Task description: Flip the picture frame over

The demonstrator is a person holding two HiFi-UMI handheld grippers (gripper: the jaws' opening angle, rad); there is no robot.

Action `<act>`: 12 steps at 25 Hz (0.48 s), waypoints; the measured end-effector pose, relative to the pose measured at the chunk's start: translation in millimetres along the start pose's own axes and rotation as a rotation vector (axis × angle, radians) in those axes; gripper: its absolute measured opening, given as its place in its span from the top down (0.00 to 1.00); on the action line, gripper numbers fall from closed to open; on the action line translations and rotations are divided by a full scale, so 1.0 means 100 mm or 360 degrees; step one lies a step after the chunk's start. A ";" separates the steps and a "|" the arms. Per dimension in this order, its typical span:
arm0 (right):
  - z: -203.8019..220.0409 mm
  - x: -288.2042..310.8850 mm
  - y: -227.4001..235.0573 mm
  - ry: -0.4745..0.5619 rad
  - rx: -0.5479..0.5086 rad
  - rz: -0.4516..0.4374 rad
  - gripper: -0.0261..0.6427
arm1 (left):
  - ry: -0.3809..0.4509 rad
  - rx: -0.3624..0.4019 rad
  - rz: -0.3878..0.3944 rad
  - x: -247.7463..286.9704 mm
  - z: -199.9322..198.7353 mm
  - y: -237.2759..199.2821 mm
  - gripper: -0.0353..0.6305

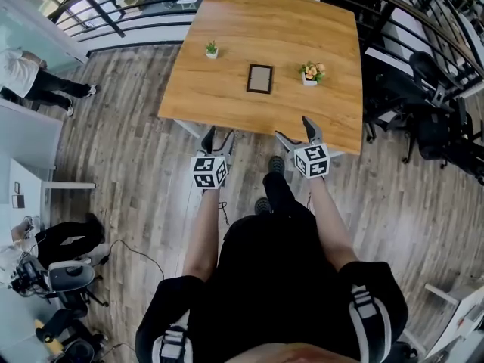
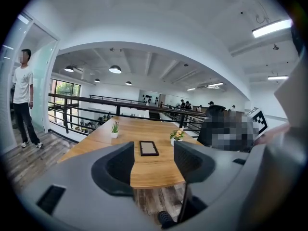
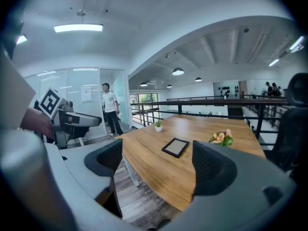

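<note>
Centrally on wooden table (image 1: 265,29): picture frame (image 1: 259,79); plank floor (image 1: 113,127).

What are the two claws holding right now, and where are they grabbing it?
Nothing. The left claw and the right claw are both open and empty. The picture frame lies flat on the table, untouched.

Black short-sleeved clothing (image 1: 274,278); left gripper (image 1: 217,134) and right gripper (image 1: 296,131) grey, with black jaws and marker cubes (image 1: 210,171).
</note>
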State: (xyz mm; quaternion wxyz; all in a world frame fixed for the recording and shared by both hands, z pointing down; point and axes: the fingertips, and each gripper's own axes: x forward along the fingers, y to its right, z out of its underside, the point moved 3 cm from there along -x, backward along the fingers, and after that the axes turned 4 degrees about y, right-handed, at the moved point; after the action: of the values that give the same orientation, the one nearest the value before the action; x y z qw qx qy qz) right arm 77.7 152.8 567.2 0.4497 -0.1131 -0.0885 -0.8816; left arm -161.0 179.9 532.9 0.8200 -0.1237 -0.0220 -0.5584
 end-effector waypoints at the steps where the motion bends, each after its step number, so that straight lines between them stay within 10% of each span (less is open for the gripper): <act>1: 0.00 0.03 0.03 -0.0002 0.0004 -0.0001 0.28 | 0.0000 -0.0004 0.0002 0.03 0.00 0.00 0.56; 12: 0.00 0.56 0.38 -0.0045 0.0071 -0.0033 0.29 | -0.0074 -0.0053 -0.0025 0.54 0.02 -0.23 0.56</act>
State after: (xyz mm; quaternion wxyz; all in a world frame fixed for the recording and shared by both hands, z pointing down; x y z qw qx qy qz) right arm 76.3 87.5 585.1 0.4415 -0.1145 -0.1156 -0.8824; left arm -161.6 123.2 548.5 0.8127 -0.1501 -0.0328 -0.5620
